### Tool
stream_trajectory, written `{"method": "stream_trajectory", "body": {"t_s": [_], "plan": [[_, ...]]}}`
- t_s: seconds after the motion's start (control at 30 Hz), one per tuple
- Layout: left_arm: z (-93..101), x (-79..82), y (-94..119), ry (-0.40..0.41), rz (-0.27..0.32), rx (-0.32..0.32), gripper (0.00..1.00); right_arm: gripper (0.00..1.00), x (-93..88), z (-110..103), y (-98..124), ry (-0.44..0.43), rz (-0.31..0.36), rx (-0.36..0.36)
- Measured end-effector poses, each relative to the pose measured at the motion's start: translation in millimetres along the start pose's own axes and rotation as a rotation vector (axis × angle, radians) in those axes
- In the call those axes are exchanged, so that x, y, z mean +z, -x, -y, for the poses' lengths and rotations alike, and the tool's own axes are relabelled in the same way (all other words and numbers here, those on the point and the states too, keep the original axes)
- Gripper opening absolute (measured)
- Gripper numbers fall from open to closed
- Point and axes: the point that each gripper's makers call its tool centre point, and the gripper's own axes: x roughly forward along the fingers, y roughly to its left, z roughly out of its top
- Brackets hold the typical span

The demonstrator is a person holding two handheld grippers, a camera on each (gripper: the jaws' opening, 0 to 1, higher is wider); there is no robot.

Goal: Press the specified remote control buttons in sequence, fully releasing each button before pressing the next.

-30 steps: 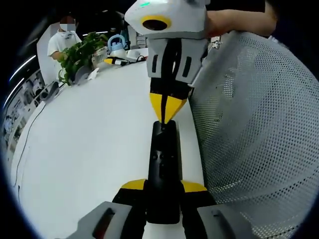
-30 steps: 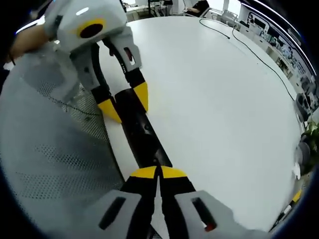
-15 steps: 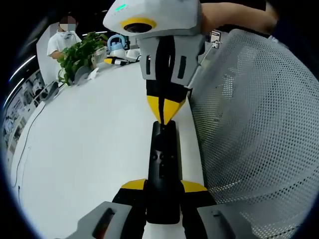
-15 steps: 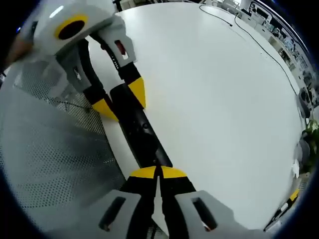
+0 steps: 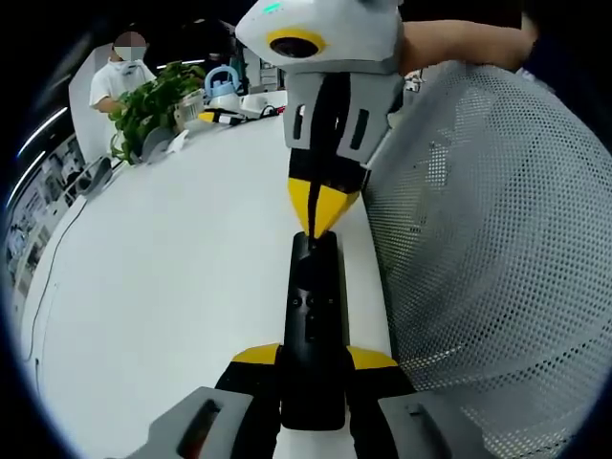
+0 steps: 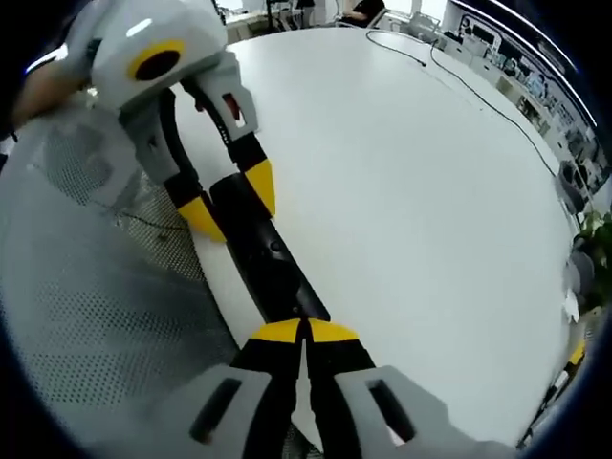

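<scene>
We see a long black remote control (image 5: 313, 325) lying on the white bench (image 5: 172, 277), close along the bench's edge beside a grey mesh chair back (image 5: 488, 268). In the left gripper view the left claw (image 5: 313, 361) grips the near end of the remote, one yellow-tipped jaw pressed against each long side. At the remote's far end the right claw (image 5: 322, 206) comes in with its yellow tips brought together into a single point, holding nothing; the point sits right at the remote's top face, though we cannot tell for certain whether it actually touches a button.

In the right gripper view the right claw (image 6: 306, 332) shows its jaws closed tight with the tips at the near end of the remote (image 6: 260, 258), and the left claw (image 6: 229, 196) straddles the far end.

Farther along the bench stand a green plant (image 5: 153, 105) and a blue kettle (image 5: 223, 88), with a person in white (image 5: 115, 76) behind. A cable (image 6: 478, 96) trails across the bench.
</scene>
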Motion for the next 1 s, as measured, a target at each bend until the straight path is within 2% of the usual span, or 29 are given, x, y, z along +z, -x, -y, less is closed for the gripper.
{"method": "stream_trajectory", "body": {"t_s": [0.1, 0.27, 0.37, 0.4, 0.53, 0.73, 0.8, 0.97, 1.0], "plan": [[0.1, 0.1, 0, 0.002, 0.000, 0.001, 0.25, 0.00, 0.3, 0, 1, -0.009, 0.017, 0.005], [0.1, 0.2, 0, 0.001, 0.000, 0.001, 0.25, 0.00, 11.9, -7, -1, 0.048, 0.050, 0.016], [0.1, 0.2, 0, 0.000, 0.000, 0.000, 0.25, 0.00, 5.4, -9, -6, 0.065, 0.010, 0.026], [0.1, 0.2, 0, 0.000, 0.000, 0.000, 0.25, 0.00, 8.5, -9, -4, 0.086, 0.024, 0.027], [0.1, 0.2, 0, -0.001, -0.001, -0.001, 0.25, 0.00, 8.6, -8, -4, 0.074, 0.021, 0.022], [0.2, 0.2, 0, -0.003, 0.000, -0.002, 0.25, 0.00, 9.0, -9, -5, 0.173, -0.032, -0.007], [0.2, 0.2, 0, -0.003, 0.000, -0.002, 0.25, 0.00, 9.1, -9, -5, 0.179, -0.035, -0.010], [0.2, 0.2, 0, 0.000, 0.000, -0.001, 0.25, 0.00, 10.3, -7, -3, 0.112, 0.023, 0.019], [0.2, 0.2, 0, -0.001, 0.000, 0.000, 0.25, 0.00, 15.0, -8, -2, 0.135, 0.051, 0.027]]}}
